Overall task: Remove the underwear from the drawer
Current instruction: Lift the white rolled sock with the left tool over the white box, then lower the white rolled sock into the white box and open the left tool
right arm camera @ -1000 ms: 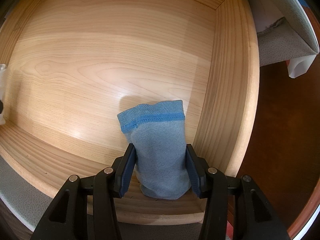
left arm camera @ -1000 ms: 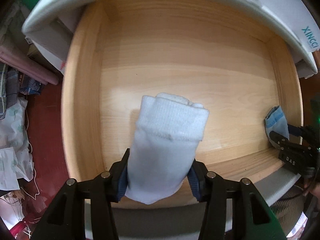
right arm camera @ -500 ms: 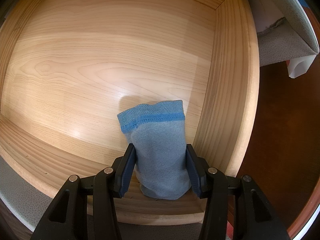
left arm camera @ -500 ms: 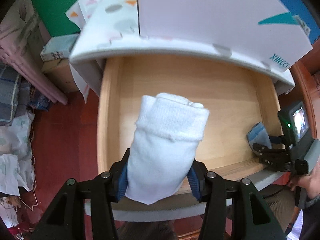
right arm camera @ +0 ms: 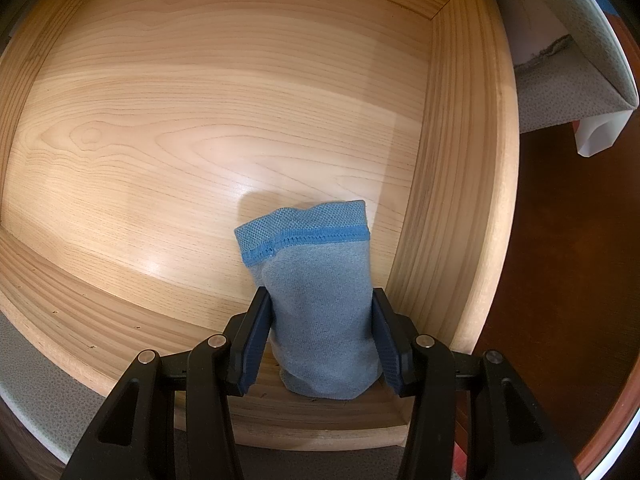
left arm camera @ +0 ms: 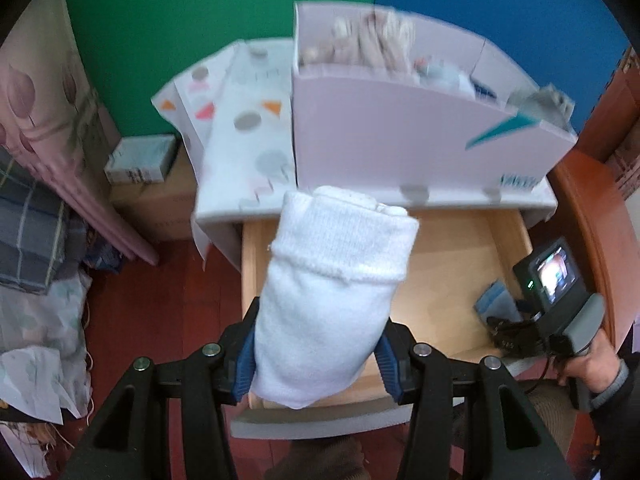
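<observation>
My left gripper (left arm camera: pixel 316 350) is shut on a rolled white garment (left arm camera: pixel 332 280), held high above the open wooden drawer (left arm camera: pixel 452 248). Down in the drawer's right front corner my right gripper (right arm camera: pixel 320 330) is shut on a folded blue garment (right arm camera: pixel 320 296) with a brighter blue mesh band; its lower end rests near the drawer's front wall (right arm camera: pixel 120 344). The left wrist view shows that blue garment (left arm camera: pixel 494 300) and the right gripper (left arm camera: pixel 516 332) low at the right, with a hand (left arm camera: pixel 588 360) on its handle.
A white organiser box (left arm camera: pixel 400 128) with several pieces of clothing stands on the patterned cabinet top (left arm camera: pixel 248 120) behind the drawer. Cardboard boxes (left arm camera: pixel 140 160), a pink curtain (left arm camera: pixel 44 92) and piled fabric (left arm camera: pixel 32 240) crowd the red floor at the left. The drawer's right wall (right arm camera: pixel 452 184) is close to the right gripper.
My left gripper has risen well above the drawer with the white garment and tilted up, bringing the cabinet top and organiser box into view. The right gripper and blue garment have stayed put.
</observation>
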A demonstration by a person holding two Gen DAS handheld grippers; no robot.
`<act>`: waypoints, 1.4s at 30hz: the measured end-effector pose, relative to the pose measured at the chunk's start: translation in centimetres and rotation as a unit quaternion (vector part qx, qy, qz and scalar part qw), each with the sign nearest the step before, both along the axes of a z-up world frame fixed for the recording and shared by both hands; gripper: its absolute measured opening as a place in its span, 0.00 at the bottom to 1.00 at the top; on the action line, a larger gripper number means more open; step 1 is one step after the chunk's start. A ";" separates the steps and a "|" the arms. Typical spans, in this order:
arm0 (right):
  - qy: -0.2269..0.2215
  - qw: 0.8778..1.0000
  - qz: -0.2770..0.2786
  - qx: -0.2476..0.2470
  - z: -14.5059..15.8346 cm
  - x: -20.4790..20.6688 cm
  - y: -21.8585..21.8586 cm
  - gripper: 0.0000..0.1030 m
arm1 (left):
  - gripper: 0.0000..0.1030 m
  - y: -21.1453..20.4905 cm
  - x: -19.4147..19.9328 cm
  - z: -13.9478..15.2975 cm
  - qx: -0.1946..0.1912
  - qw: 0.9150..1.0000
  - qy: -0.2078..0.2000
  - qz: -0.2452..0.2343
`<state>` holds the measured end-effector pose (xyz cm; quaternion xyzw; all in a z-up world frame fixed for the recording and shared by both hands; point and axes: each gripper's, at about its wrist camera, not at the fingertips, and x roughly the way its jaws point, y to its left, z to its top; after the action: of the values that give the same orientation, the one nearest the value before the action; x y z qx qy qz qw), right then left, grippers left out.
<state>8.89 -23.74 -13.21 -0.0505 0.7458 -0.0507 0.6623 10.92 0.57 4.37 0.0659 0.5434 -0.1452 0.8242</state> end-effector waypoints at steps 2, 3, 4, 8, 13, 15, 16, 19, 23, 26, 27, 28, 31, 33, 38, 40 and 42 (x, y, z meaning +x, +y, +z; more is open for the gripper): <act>0.000 1.000 0.000 0.000 0.0 0.0 0.0 0.45 | 0.49 0.3 0.4 1.4 -0.008 1.000 -0.019 0.007; 0.000 1.000 0.000 0.000 0.0 0.0 0.0 0.45 | 0.49 0.4 0.6 2.2 -0.010 1.000 -0.026 0.009; 0.000 1.000 0.000 0.000 0.0 0.0 0.0 0.45 | 0.49 0.5 0.9 2.8 -0.012 0.999 -0.032 0.009; 0.000 1.000 0.000 0.000 0.0 0.0 -0.1 0.45 | 0.49 0.1 2.0 5.3 -0.013 0.998 -0.054 0.009; 0.000 1.000 0.000 0.000 0.1 0.0 -0.1 0.45 | 0.49 -1.0 3.4 7.7 -0.019 0.997 -0.073 0.002; 0.000 1.000 0.000 0.000 0.1 -0.1 -0.1 0.45 | 0.49 -1.7 3.9 8.2 -0.023 0.997 -0.075 -0.002; 0.000 1.000 0.000 0.000 0.1 0.0 -0.1 0.45 | 0.49 -2.0 4.3 8.5 -0.026 0.997 -0.074 -0.004; 0.000 1.000 0.000 0.000 0.1 -0.1 -0.1 0.45 | 0.49 -2.9 5.4 8.8 -0.036 0.997 -0.070 -0.003; 0.000 1.000 0.000 0.000 0.1 -0.1 -0.2 0.45 | 0.49 -4.1 7.3 8.9 -0.039 0.997 -0.064 0.001; 0.000 1.000 0.000 -0.001 0.1 -0.1 -0.2 0.45 | 0.49 -5.1 8.8 8.3 -0.036 0.998 -0.055 0.003; 0.000 1.000 0.000 -0.001 0.2 -0.1 -0.2 0.45 | 0.49 -5.3 9.2 8.2 -0.035 0.998 -0.053 0.003; 0.000 1.000 0.000 -0.001 0.1 -0.1 -0.2 0.45 | 0.49 -5.6 9.6 8.0 -0.035 0.998 -0.052 0.004; 0.000 1.000 0.000 -0.001 0.2 -0.1 -0.2 0.45 | 0.49 -6.3 11.1 7.6 -0.033 0.998 -0.051 0.009; 0.000 1.000 0.000 -0.001 0.1 -0.1 -0.2 0.45 | 0.49 -6.7 12.0 7.3 -0.034 0.998 -0.049 0.012; 0.000 1.000 0.000 -0.001 0.2 -0.1 -0.2 0.45 | 0.49 -7.5 14.1 7.2 -0.034 0.998 -0.052 0.017; 0.000 1.000 0.000 -0.001 0.2 -0.1 -0.3 0.45 | 0.49 -7.9 15.0 7.2 -0.035 0.998 -0.054 0.024; 0.000 1.000 0.000 -0.001 0.2 -0.1 -0.2 0.45 | 0.49 -8.2 15.9 7.1 -0.034 0.998 -0.053 0.029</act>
<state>8.80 -23.99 -13.01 -0.0509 0.7457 -0.0514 0.6624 26.81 -7.67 11.50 0.0297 0.4953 -0.1354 0.8576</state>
